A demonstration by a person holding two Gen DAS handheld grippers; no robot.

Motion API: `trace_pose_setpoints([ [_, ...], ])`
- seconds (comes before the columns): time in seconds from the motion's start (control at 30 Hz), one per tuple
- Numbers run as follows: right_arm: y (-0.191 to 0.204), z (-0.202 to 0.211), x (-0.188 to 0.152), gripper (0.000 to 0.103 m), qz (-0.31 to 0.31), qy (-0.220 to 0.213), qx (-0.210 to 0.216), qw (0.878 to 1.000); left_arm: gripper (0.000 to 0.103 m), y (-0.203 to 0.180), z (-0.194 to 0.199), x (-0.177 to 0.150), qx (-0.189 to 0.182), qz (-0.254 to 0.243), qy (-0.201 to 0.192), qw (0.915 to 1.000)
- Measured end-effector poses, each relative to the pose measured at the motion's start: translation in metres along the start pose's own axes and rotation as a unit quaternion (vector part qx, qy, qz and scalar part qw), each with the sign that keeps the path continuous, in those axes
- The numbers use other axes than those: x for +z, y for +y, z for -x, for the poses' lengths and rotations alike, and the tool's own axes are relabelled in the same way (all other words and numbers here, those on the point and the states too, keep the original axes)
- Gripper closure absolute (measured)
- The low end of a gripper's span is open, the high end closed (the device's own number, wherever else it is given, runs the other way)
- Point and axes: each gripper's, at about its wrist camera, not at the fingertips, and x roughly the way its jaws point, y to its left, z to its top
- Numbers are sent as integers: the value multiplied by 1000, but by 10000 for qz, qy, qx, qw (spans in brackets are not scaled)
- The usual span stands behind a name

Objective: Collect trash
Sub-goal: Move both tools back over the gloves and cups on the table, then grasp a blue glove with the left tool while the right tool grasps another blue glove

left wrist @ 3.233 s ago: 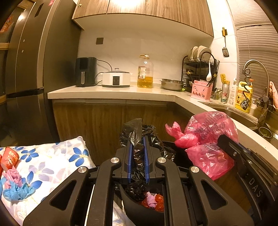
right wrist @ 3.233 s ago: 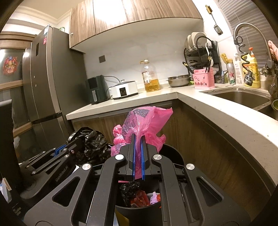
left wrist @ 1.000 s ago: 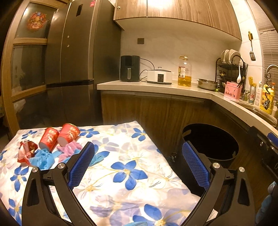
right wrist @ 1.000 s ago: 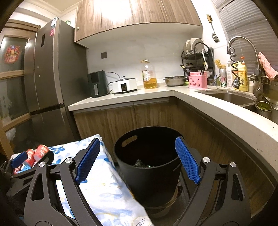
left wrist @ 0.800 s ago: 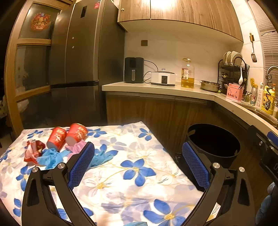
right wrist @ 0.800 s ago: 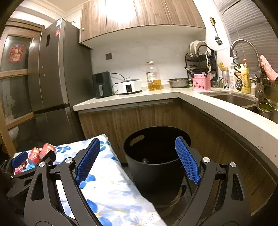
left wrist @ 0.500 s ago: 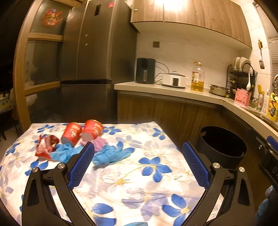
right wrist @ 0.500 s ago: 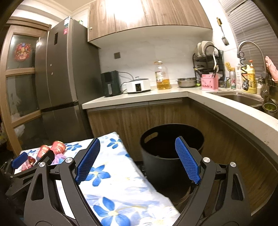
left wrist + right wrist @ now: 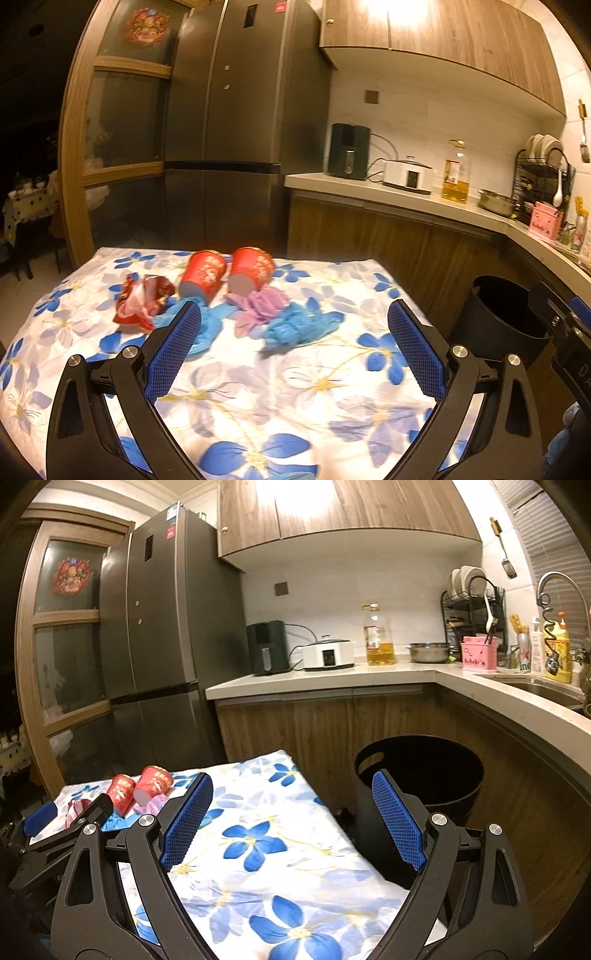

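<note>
Both grippers stood wide and empty; the left gripper point(image 9: 293, 352) was nearer the two red paper cups point(image 9: 229, 277), which lay tipped ahead-left, seemingly mouths away.

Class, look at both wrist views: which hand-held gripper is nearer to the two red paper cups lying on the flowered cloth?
Left. The left hand-held gripper faces the red paper cups just beyond its fingertips. The right hand-held gripper sits farther right, toward the black bin.

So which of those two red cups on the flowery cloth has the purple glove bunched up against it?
The right red cup, nearer the black bin; the left red cup touches blue gloves instead.
</note>
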Motion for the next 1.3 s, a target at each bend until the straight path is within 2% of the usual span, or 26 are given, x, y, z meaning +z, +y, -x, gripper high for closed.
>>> trace_pose_setpoints([
  [0.37,39,-30,-20,16,144,293,267,9991,6,75,-35,-8,925,272,108,9953],
  [0.53,60,-49,-30,16,174,499,451,9976,6,96,-50,-10,881,354,211,9953],
  [0.83,86,-70,-37,16,282,539,615,9963,8,102,-92,-17,670,340,649,9951],
  [1.0,95,-83,-41,16,309,610,639,9956,15,104,-121,-20,616,388,1121,9910],
  [1.1,99,-90,-44,16,311,641,654,9953,26,106,-135,-23,595,467,1402,9872],
  [1.2,106,-98,-47,16,333,692,684,9947,43,109,-146,-29,548,516,1668,9831],
  [1.27,112,-105,-49,16,372,729,696,9942,62,111,-152,-32,527,567,1808,9805],
  [1.3,115,-108,-51,16,381,747,706,9940,66,113,-155,-34,514,614,1878,9789],
])
